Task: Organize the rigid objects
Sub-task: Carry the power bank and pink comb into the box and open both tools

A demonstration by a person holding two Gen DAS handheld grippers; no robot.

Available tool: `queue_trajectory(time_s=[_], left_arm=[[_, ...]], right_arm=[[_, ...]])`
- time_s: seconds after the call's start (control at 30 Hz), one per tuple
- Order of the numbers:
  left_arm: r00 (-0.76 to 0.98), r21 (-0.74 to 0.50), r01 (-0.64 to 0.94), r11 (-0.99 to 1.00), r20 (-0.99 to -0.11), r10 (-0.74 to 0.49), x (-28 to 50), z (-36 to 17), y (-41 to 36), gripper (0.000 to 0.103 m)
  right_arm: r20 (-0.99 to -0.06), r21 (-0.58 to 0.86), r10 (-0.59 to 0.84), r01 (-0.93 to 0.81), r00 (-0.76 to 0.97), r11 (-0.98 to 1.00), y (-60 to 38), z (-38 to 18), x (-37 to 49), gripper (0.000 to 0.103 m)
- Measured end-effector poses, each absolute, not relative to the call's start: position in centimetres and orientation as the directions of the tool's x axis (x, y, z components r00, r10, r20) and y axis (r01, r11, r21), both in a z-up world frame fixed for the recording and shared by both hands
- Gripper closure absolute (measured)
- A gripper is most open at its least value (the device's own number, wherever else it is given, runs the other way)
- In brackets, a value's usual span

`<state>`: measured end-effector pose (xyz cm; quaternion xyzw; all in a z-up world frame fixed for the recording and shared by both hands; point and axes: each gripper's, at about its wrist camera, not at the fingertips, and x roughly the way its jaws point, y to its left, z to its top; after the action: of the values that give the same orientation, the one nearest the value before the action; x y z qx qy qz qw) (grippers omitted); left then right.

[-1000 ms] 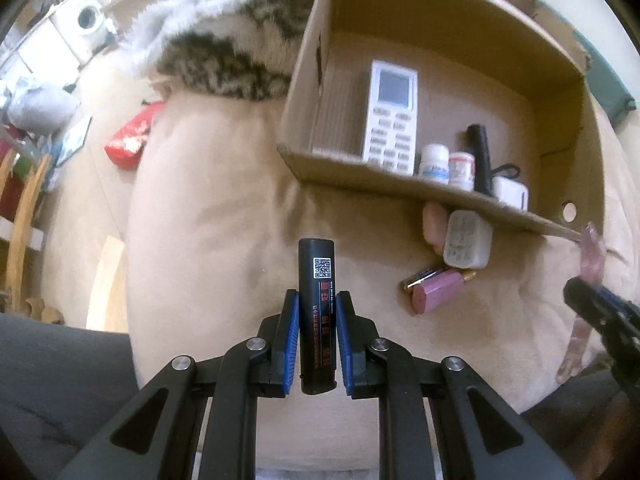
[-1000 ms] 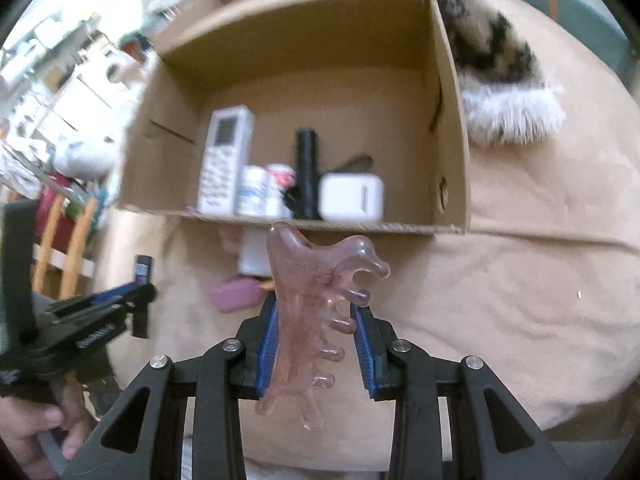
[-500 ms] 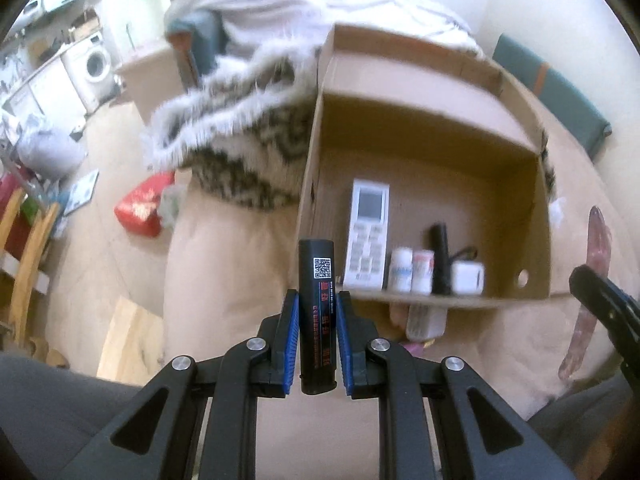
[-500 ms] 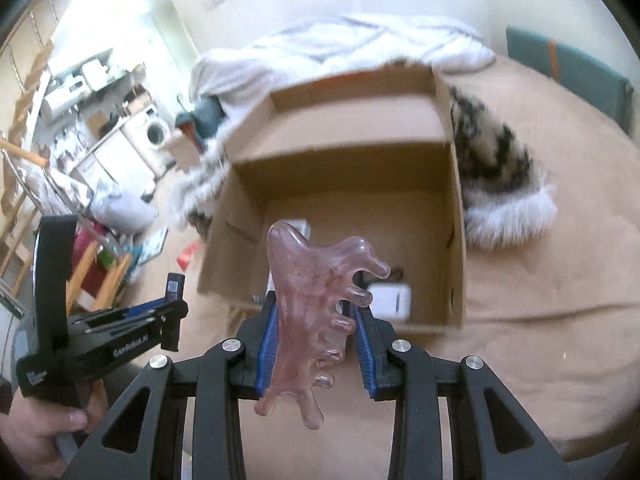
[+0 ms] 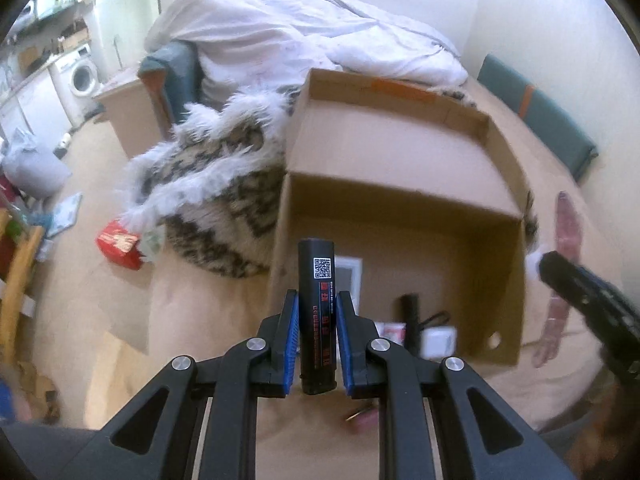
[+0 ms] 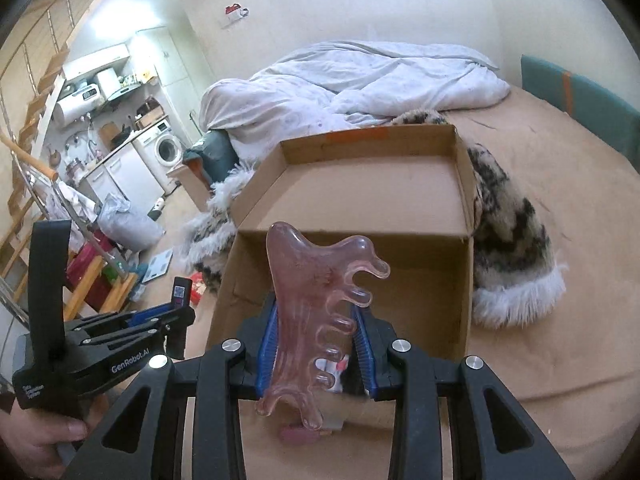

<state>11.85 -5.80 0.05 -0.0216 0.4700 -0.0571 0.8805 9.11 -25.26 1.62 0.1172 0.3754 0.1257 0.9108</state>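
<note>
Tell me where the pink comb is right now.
The pink comb stands upright, clamped in the right hand-held gripper, just in front of the cardboard box; the left wrist view shows it at the right, beside the box.

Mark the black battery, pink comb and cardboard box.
battery [image 5: 316,280]: left wrist view, upper body by the QR label.
comb [image 6: 308,280]: right wrist view, broad flat body.
box [image 6: 360,196]: right wrist view, inner back flap.

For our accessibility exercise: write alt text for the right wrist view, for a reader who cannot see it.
The right gripper clamps a translucent pink comb-shaped massage tool upright before an open cardboard box on a tan bed. At left, the left gripper holds a black cylinder.
</note>
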Motion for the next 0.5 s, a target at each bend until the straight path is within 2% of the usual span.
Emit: queue_trajectory(time_s=[0.27,0.5], left_arm=[[0.556,-0.069,0.128,0.989,-0.821,-0.129,15.7,-0.7,-8.5,0.087],[0.514,-0.064,0.19,0.98,-0.843,-0.155,17.3,-4.4,-10.1,0.087]], right_arm=[[-0.669,0.313,0.314,-0.128,0.674,0.941,-25.6,0.5,13.9,0.067],[-0.715,0.332,0.306,-0.081,0.629,0.94,-25.9,-3.4,16.0,0.067]])
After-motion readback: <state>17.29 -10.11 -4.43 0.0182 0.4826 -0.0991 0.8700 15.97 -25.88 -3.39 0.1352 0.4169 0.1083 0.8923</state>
